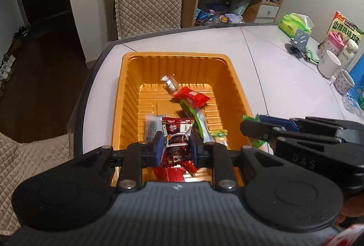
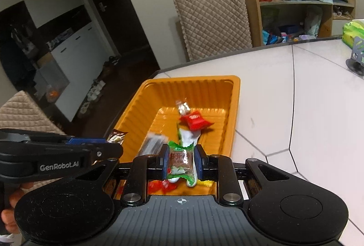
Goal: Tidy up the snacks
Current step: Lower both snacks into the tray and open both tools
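The white table fills the right half of both views, and the orange tray sits near its left edge in the middle of each frame, close to the drop to the dark floor. A clumsy nudge from either tool could shove the light plastic tray toward that edge.

Inside the tray lie a red packet, a clear-wrapped sweet just above it, and a long silver-and-green packet running down toward the bottom of the frame.

The left gripper, low in the left wrist view, has its blue pads narrow and pinching a dark red snack packet over the tray's near end. The right gripper, low in the right wrist view, likewise clamps a green-wrapped candy above the tray's near rim.

The two tools hang side by side (each shows at the edge of the other's view), so they could knock together on release. The green candy sits nearest the rim, and I judge that letting go too soon could bounce it out onto the table.
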A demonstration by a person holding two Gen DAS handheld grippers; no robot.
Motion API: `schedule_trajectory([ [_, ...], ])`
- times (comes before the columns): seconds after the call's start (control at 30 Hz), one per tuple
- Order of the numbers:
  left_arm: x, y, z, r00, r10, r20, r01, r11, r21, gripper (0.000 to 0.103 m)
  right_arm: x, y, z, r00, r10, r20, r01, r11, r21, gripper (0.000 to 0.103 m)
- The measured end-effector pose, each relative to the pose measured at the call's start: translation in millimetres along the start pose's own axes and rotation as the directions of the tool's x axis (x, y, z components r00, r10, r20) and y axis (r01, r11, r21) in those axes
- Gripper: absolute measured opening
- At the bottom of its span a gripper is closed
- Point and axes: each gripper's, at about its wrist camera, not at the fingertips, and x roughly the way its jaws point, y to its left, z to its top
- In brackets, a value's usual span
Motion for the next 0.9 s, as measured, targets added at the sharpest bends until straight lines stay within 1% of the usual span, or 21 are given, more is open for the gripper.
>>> schedule_trajectory([
  [0.17,18,5,13,1.000,-0.007,-0.012,0.007,1.000,0.004,0.022,22,-4,13,1.000,-0.024,0.003,0.024,1.000,0.010,0.024],
  [0.37,34,10,24,1.000,-0.009,-0.016,0.009,1.000,0.001,0.022,36,-11,24,1.000,-0.024,0.015,0.024,1.000,0.006,0.024],
  [0.5,37,13,28,1.000,-0.008,-0.016,0.008,1.000,-0.007,0.022,38,-15,29,1.000,0.013,0.017,-0.013,1.000,0.028,0.024],
  [0.6,36,12,29,1.000,0.000,-0.005,0.000,1.000,-0.001,0.023,35,-16,29,1.000,0.014,0.019,-0.014,0.999,0.041,0.024],
  [0.63,35,12,30,1.000,0.002,-0.004,-0.003,1.000,-0.002,0.027,33,-18,29,1.000,0.014,0.017,-0.015,0.999,0.047,0.024],
  [0.67,34,12,30,1.000,0.002,-0.004,-0.002,1.000,-0.006,0.032,31,-19,28,1.000,0.017,0.016,-0.018,0.998,0.055,0.024],
  [0.8,25,10,27,1.000,0.014,0.008,-0.014,1.000,-0.014,0.034,17,-26,24,0.999,0.032,0.012,-0.033,0.996,0.078,0.024],
  [0.9,15,7,22,1.000,0.018,0.009,-0.018,0.999,-0.033,0.039,3,-30,18,0.999,0.048,0.009,-0.048,0.996,0.081,0.025],
])
